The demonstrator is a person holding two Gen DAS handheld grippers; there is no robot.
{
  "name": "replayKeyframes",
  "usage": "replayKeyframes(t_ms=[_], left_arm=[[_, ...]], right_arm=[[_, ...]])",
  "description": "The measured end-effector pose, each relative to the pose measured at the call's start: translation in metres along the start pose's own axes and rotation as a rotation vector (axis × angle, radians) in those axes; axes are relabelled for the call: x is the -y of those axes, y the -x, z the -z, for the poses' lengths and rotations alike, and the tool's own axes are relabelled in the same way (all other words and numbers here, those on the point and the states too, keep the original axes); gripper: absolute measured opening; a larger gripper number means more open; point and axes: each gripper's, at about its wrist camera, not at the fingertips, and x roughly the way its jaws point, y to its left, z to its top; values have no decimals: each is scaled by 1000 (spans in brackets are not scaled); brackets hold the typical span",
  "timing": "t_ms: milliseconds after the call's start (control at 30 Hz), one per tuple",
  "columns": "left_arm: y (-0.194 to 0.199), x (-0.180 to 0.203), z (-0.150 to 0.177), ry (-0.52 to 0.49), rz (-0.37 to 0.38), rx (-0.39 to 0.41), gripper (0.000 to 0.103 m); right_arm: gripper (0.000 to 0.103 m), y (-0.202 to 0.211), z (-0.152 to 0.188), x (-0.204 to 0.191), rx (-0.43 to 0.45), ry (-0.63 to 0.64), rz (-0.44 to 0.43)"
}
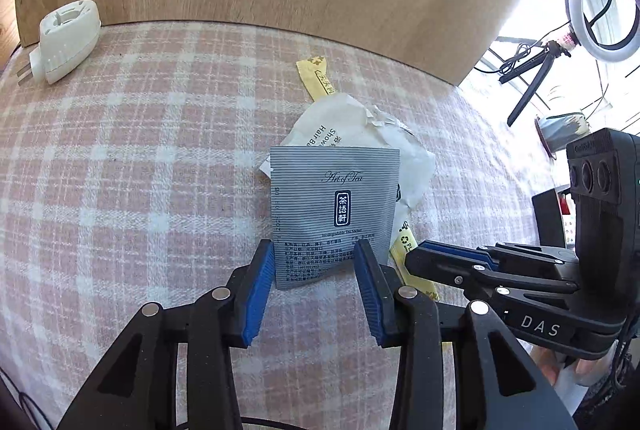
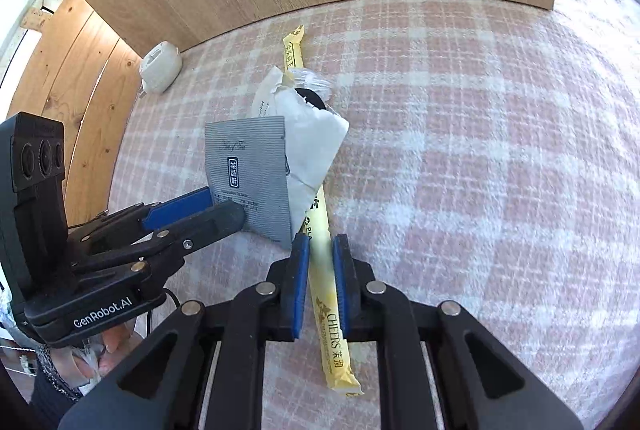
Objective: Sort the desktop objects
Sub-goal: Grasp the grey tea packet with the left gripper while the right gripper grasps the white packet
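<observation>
Your right tool (image 2: 321, 250) pinches the long yellow paper stick packet (image 2: 326, 294); your left tool (image 1: 315, 262) stands open astride the grey striped foil tea sachet (image 1: 334, 214) (mid-desk, on crumpled white wrappers (image 1: 412, 158)).

the grey tea sachet (image 1: 334, 214) and white wrapper (image 1: 412, 166) are covering the yellow stick pack's (image 2: 320, 262) middle. the sachet's small print is remaining illegible. the frame edge is cropping the ring light (image 1: 600, 2).
</observation>
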Motion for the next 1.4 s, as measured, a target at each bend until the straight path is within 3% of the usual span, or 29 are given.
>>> replayKeyframes(t_ms=[100, 267, 367, 467, 533, 667, 767, 833, 1200, 1400], left_arm=[[12, -6, 7, 13, 14, 7, 23], [24, -13, 10, 37, 28, 14, 22], [26, -9, 10, 28, 14, 13, 22], [26, -9, 8, 22, -12, 19, 36], [24, -11, 6, 35, -32, 22, 51], [16, -20, 4, 72, -14, 7, 53], [13, -18, 6, 62, 2, 10, 45], [13, -17, 8, 56, 18, 10, 31], [26, -22, 17, 66, 22, 60, 10], [41, -31, 30, 90, 35, 71, 4]], right_arm=[[13, 12, 8, 13, -12, -39, -42], [20, 33, 1, 29, 72, -133, -101], [31, 34, -14, 28, 87, -155, -124], [33, 25, -30, 24, 75, -159, -125], [35, 18, -41, 20, 52, -163, -140], [36, 11, -51, 14, 47, -160, -125], [35, 14, -55, 2, 61, -133, -173], [35, 17, -57, -6, 55, -101, -182], [34, 1, -70, -25, 37, -48, -182], [13, -10, -75, -35, 28, -38, -205]])
